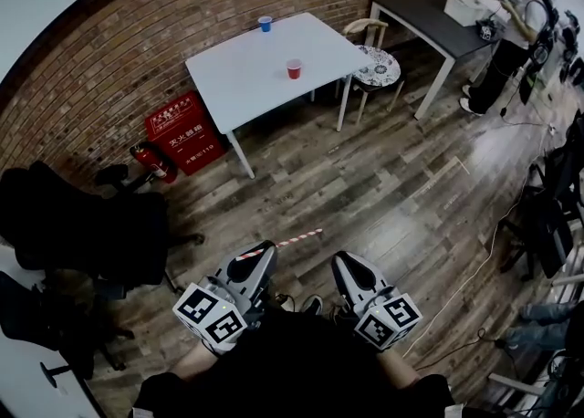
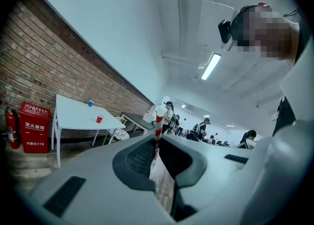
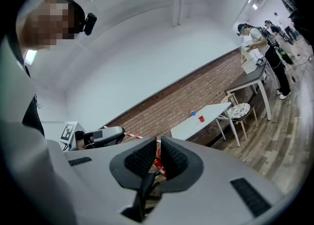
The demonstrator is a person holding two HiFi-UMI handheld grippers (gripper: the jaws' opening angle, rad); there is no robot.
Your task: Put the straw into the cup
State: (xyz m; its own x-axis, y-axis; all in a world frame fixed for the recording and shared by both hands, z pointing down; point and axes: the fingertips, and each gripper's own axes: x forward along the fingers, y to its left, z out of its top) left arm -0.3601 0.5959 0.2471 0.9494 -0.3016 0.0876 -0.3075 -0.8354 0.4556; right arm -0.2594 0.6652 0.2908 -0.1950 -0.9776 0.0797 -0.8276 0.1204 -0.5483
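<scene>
A red-and-white striped straw (image 1: 285, 244) is held level over the wooden floor, with my left gripper (image 1: 263, 254) shut on one end. In the left gripper view the straw (image 2: 158, 125) rises from between the pads of the left gripper (image 2: 157, 145). A red cup (image 1: 294, 68) and a blue cup (image 1: 265, 24) stand on the white table (image 1: 237, 78), far ahead of both grippers. My right gripper (image 1: 343, 261) sits beside the left one with its jaws nearly together and nothing between them. The right gripper view shows the red cup (image 3: 201, 118) small and distant.
A red fire-equipment box (image 1: 184, 131) and an extinguisher (image 1: 155, 162) stand by the brick wall. Black office chairs (image 1: 82, 224) are at the left, a round stool (image 1: 376, 67) beside the table. A person (image 1: 513, 37) stands at a dark table (image 1: 429, 15) at the far right. Cables cross the floor.
</scene>
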